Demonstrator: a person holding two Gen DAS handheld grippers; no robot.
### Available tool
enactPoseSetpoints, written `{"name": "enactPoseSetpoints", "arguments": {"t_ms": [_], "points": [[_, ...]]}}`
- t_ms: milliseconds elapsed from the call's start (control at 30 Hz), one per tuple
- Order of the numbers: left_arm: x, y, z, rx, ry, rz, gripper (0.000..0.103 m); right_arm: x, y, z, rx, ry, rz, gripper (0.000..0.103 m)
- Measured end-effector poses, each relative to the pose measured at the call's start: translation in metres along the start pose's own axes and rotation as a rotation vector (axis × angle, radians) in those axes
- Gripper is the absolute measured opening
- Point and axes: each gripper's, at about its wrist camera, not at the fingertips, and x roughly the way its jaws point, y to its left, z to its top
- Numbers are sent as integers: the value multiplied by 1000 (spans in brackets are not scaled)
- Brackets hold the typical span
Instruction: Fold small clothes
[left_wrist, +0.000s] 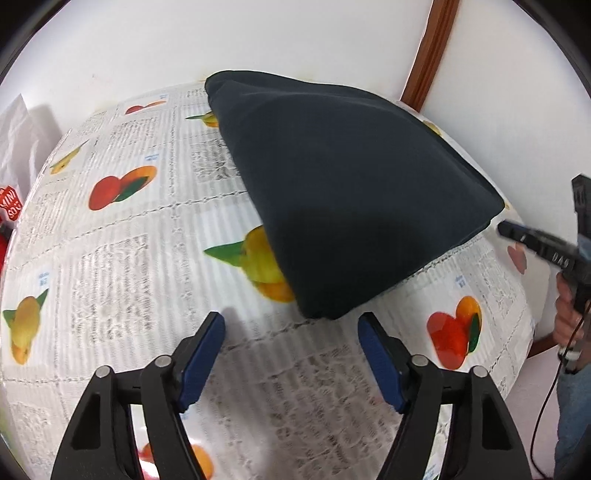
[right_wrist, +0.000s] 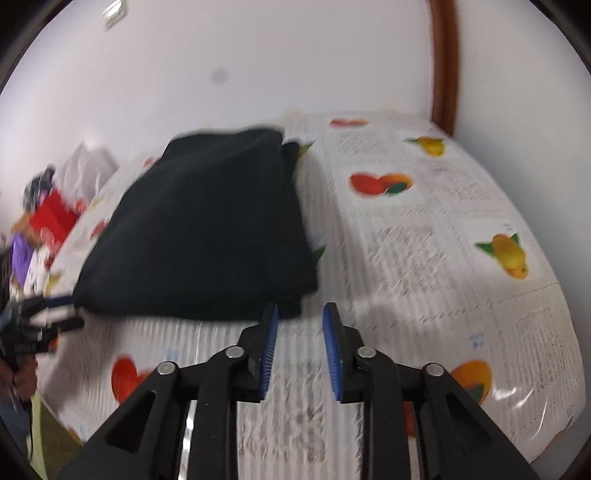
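A dark navy garment lies folded into a thick flat pad on the fruit-printed tablecloth. In the left wrist view my left gripper stands open just short of the garment's near corner, with nothing between its blue pads. My right gripper comes in from the right, its tip close to the garment's right corner. In the right wrist view the garment lies ahead and to the left. My right gripper shows a narrow empty gap just off the near edge. The left gripper sits at the garment's left corner.
A white wall runs behind the table, with a brown wooden frame at the back right. A red bag, a white bag and other clutter sit past the table's left end. A person's hand and a cable are at the right edge.
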Motion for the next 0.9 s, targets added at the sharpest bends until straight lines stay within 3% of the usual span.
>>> {"name": "enactPoseSetpoints", "arguments": {"t_ms": [100,167,200,233,267,333,633,900], "points": [[5,-7,5,2,-24,3,60,10,1,1,49,-19,20,26],[7,-10,10,0,-41,-16,40,17,-1,4,99,-42,38,26],[9,-11,13,1,-43,-38,36,24,0,6,113,-37,34,26],[10,-11,15,-1,-46,-38,35,29,1,8,117,-38,31,24],[12,-12,18,-1,-54,-31,32,32,3,11,119,-49,34,16],[14,-8,23,-4,-74,-15,31,37,6,18,119,-58,37,12],[31,26,59,-82,-77,27,30,77,30,63,98,-60,43,11],[33,30,60,-113,-58,32,32,82,37,73,62,-38,23,14]]}}
